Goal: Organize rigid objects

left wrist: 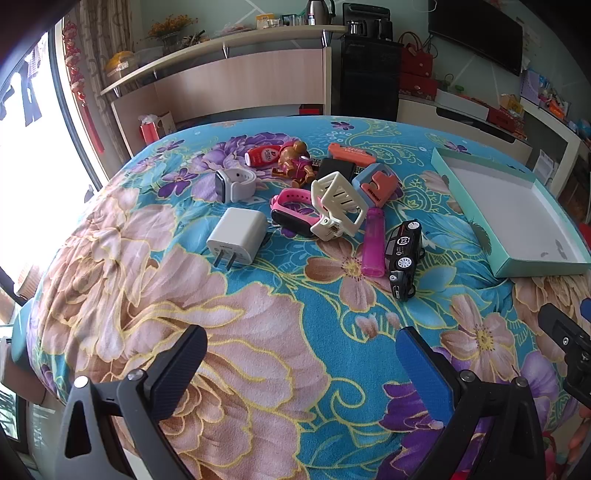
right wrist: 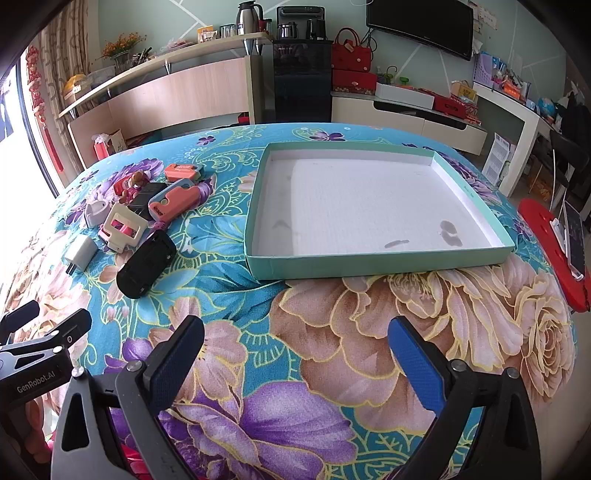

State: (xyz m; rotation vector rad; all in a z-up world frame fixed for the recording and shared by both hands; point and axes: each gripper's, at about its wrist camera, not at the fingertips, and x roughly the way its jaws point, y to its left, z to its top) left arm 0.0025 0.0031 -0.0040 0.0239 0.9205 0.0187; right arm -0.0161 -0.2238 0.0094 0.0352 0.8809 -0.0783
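Note:
A heap of small rigid things lies on the floral cloth: a white charger plug (left wrist: 238,238), a black toy car (left wrist: 403,258), a pink lighter (left wrist: 373,242), a cream plastic frame (left wrist: 338,208), a pink watch (left wrist: 291,212), a white watch (left wrist: 236,183), a toy figure (left wrist: 295,162) and orange clips (left wrist: 376,182). To their right stands a shallow teal box lid (right wrist: 380,262) with a bare white inside. My left gripper (left wrist: 301,360) hangs open well short of the heap. My right gripper (right wrist: 295,352) is open in front of the lid. Neither holds anything.
The cloth-covered table (right wrist: 332,354) drops away at its near and side edges. A red stool (right wrist: 550,251) with a phone on it stands at the right. Behind are a counter (left wrist: 236,74), a black cabinet (right wrist: 301,81) and a wall TV (right wrist: 421,26).

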